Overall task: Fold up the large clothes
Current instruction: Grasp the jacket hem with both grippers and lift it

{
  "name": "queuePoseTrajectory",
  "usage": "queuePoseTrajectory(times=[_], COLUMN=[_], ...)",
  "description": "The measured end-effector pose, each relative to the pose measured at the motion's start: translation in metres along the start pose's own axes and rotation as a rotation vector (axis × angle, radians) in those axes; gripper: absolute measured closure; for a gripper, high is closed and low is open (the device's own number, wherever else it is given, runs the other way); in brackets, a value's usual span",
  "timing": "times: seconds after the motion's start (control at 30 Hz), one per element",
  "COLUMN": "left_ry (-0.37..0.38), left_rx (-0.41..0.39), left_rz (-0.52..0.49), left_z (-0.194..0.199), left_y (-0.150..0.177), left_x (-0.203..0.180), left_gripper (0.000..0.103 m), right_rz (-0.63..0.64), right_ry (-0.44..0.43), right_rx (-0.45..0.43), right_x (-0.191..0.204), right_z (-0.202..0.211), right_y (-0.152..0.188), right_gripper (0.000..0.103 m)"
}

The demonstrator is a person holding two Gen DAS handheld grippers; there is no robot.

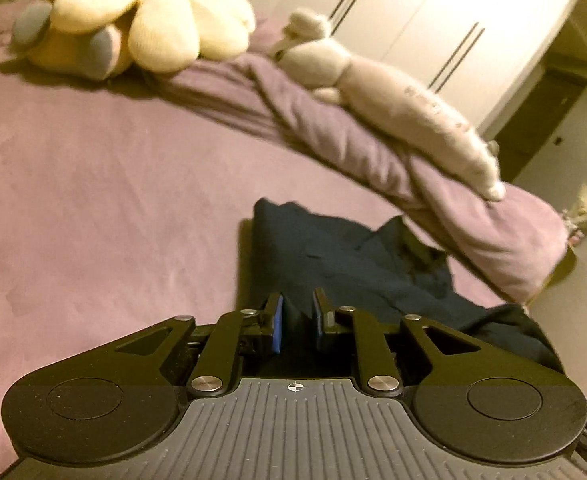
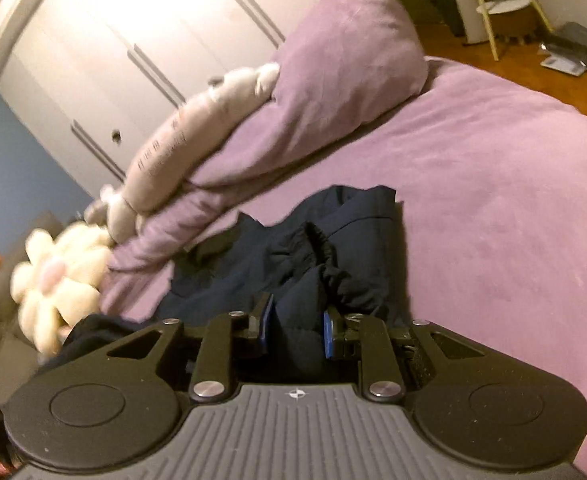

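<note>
left wrist view: a fold of the navy garment (image 1: 345, 256), lying near on the purple bed (image 1: 93, 184), is pinched by the left gripper (image 1: 297, 320). a thick bunch is clamped by the right gripper (image 2: 297, 330); uneven layers could slip free and skew the fold.

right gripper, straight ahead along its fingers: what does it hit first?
The right gripper already has the dark navy garment bunched between its fingers, so more of that cloth comes first. Beyond it lies the purple bedspread, then probably the rolled purple duvet; depth is unclear.
</note>
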State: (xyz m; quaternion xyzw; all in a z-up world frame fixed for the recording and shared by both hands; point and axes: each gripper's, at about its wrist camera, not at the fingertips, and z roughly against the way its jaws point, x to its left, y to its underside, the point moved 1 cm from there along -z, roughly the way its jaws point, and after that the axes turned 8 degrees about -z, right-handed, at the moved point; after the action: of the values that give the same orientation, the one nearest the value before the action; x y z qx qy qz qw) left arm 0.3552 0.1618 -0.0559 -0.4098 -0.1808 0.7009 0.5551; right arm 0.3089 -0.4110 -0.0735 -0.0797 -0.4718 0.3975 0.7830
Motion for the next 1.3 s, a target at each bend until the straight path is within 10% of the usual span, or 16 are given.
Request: queuePoseTrajectory(times=[0.13,0.23,0.4,0.6,0.77,0.93,1.3], left_ry=[-0.022,-0.02,0.029,0.135,0.188,0.109,0.151], left_rx=[-0.023,-0.062,0.009,0.05,0.066,0.087,-0.048], left_rz=[0.041,0.037,0.008,-0.059,-0.116,-0.097,-0.138], left_z=[-0.012,-0.005,-0.014,-0.038,-0.043,-0.042,0.007], left_y=[-0.003,-0.005,0.009,0.015,0.013,0.014,-0.028], left_x=[0.019,0.033,0.042,0.022,0.01,0.017,-0.008], left_gripper=[0.066,0.047,0.04,0.028,0.022,0.071,0.086], right_rz=[-0.022,-0.071,0.012,0.304,0.429,0.466,0.512], right_ry=[-0.045,-0.124,-0.04,0.091,0.152,0.192,0.159], right_rx=[0.033,-0.042,-0.097,-0.043,-0.032,-0.076,-0.258], right_x=[-0.012,-0.026,-0.034,-0.003,0.022,0.03,0.076], right_z=[-0.012,0.006,0.012,-0.028,-0.049,-0.04,0.01], right_y=[-0.005,-0.01,-0.007,0.016,0.022,0.028,0.013], right_gripper=[0.062,0.013,0.009,0.018,0.064,0.093,0.095])
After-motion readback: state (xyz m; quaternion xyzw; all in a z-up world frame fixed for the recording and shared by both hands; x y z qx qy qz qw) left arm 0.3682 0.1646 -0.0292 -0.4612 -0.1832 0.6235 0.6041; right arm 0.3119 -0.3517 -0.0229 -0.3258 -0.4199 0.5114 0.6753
